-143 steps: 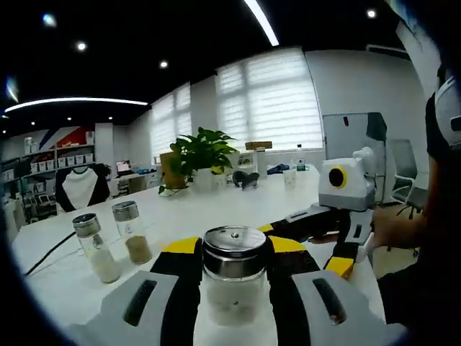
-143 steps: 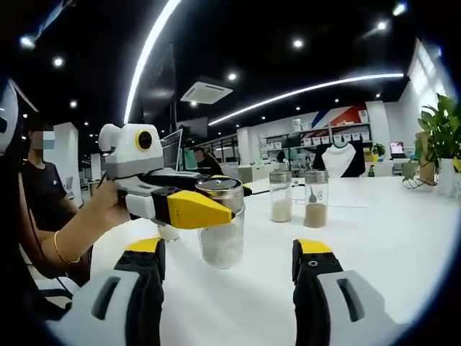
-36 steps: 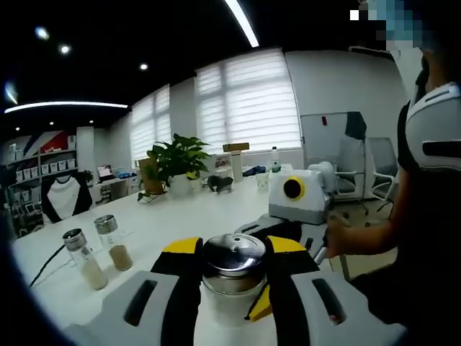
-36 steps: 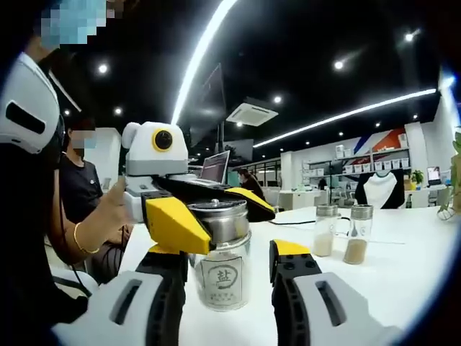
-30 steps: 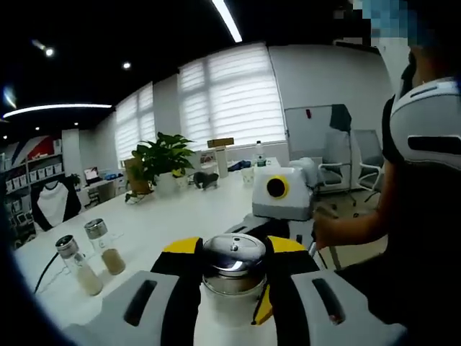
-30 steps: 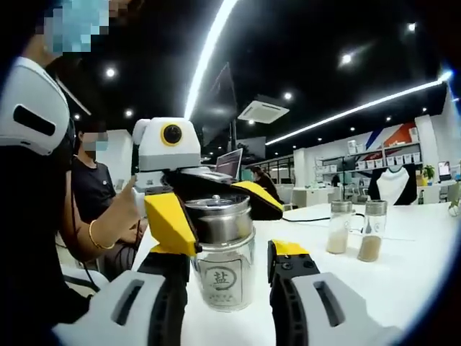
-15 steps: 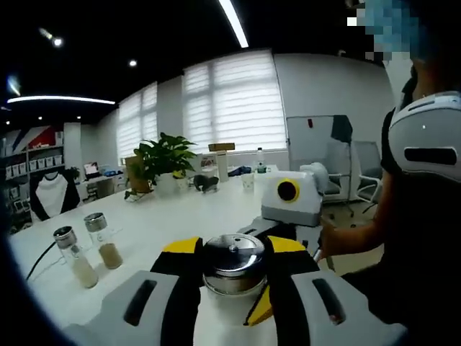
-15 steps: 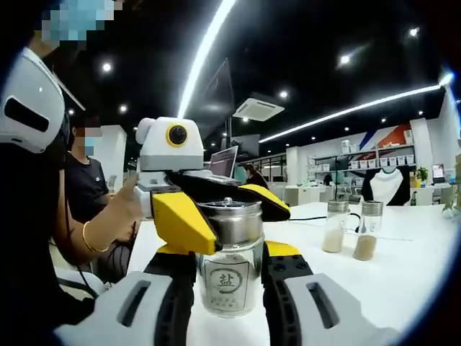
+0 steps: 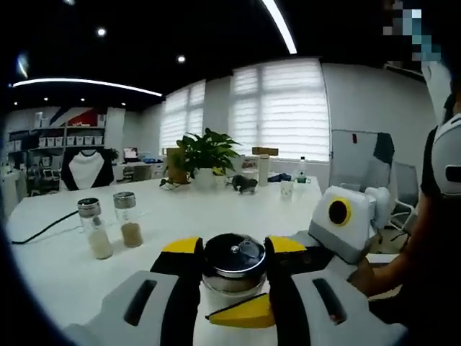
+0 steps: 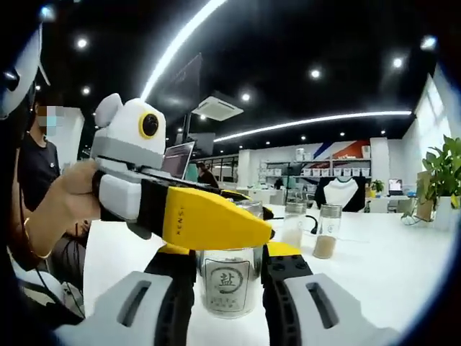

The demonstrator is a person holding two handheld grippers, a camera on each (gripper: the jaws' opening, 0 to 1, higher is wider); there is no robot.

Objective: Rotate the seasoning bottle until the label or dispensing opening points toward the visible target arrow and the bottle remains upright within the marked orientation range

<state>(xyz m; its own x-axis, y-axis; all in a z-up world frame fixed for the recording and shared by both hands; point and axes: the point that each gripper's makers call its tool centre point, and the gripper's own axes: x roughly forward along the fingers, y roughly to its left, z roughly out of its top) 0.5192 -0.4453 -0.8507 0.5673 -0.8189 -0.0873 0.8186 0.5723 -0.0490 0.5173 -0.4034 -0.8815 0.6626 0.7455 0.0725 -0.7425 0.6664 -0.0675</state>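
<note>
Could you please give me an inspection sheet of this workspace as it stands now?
Surface: white table, no target arrow seen.
Job's things: seasoning bottle upright, label facing the right gripper view.
Clutter: two small spice jars, potted plant, cups.
Grippers: left tongs shut on the bottle near its lid; right tongs shut on its glass body.
Cables: black cable across the table.
Surroundings: office with blinds, shelves, seated person.
</note>
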